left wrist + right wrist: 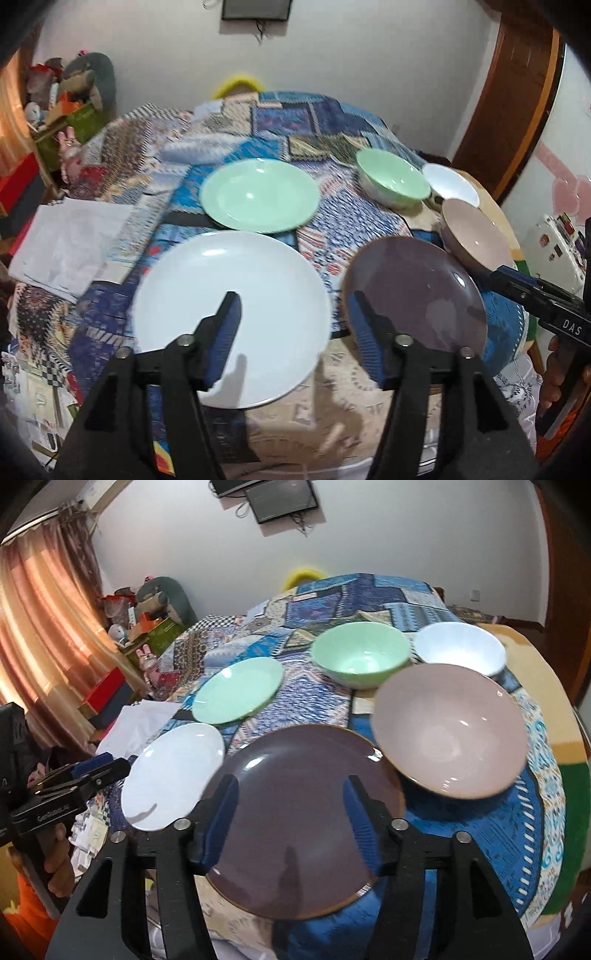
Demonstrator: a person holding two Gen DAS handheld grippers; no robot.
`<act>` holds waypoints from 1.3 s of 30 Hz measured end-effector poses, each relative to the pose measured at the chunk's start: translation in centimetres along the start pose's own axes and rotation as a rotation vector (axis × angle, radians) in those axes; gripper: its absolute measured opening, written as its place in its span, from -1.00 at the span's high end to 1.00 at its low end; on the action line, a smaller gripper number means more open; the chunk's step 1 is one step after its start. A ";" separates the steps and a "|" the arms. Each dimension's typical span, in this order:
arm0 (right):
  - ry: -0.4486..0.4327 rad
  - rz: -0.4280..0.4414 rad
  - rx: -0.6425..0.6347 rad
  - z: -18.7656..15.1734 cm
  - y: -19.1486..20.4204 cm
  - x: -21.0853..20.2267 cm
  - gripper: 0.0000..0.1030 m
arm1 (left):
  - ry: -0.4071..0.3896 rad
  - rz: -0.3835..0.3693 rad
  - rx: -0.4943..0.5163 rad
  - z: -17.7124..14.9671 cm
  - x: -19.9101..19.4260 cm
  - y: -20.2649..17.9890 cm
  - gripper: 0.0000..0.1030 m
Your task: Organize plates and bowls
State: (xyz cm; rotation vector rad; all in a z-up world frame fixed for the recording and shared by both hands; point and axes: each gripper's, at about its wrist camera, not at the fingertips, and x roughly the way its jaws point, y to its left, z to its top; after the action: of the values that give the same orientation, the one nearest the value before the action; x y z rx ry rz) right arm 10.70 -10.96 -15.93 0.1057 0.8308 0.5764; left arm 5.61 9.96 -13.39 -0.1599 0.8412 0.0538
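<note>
Three plates and three bowls lie on a patterned quilt. A white plate (236,314) (173,775) is near left, a green plate (258,195) (238,690) behind it, a brown plate (413,295) (303,819) near right. A pink bowl (474,236) (448,731), a green bowl (393,181) (362,653) and a white bowl (450,184) (460,648) stand at the right. My left gripper (295,336) is open over the gap between the white and brown plates. My right gripper (291,819) is open above the brown plate.
A white sheet of paper (70,243) lies at the quilt's left edge. Boxes and toys (147,616) are stacked by the curtain at the far left. A wooden door frame (517,110) stands to the right.
</note>
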 end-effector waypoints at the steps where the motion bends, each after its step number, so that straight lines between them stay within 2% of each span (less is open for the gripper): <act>1: 0.004 0.005 -0.005 0.0 0.3 0.2 -0.13 | -0.010 0.013 -0.001 0.0 -0.4 0.5 -0.28; 7: 0.043 0.045 -0.052 0.9 2.9 2.6 -0.13 | -0.045 0.057 -0.045 -0.6 -1.8 3.4 -0.72; 11: 0.065 0.066 -0.082 1.6 4.3 4.1 -0.13 | -0.054 0.103 -0.068 -1.2 -2.1 5.3 -0.75; 20: 0.128 0.072 -0.137 3.2 6.2 7.5 -0.13 | 0.011 0.140 -0.159 -2.4 -0.3 10.1 -0.75; 25: 0.204 0.061 -0.168 3.5 6.9 10.2 -0.13 | 0.076 0.121 -0.208 -3.3 1.5 12.6 -0.75; 31: 0.307 0.060 -0.214 3.6 7.8 13.3 -0.13 | 0.097 0.116 -0.201 -3.9 2.9 13.4 -0.75; 33: 0.325 0.058 -0.238 3.6 8.2 13.9 -0.13 | 0.108 0.105 -0.207 -4.1 3.4 13.6 -0.68; 35: 0.342 0.059 -0.261 3.6 8.7 14.5 -0.13 | 0.113 0.096 -0.210 -4.2 3.6 13.7 -0.51; 39: 0.369 0.074 -0.265 3.6 9.0 15.5 -0.08 | 0.144 0.052 -0.222 -4.6 4.4 13.5 -0.29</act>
State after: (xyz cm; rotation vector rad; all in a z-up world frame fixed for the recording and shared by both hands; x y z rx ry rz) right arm 17.59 5.20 -21.03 -0.2191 1.1021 0.7841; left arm 3.61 22.47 -21.32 -0.3536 0.9822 0.1869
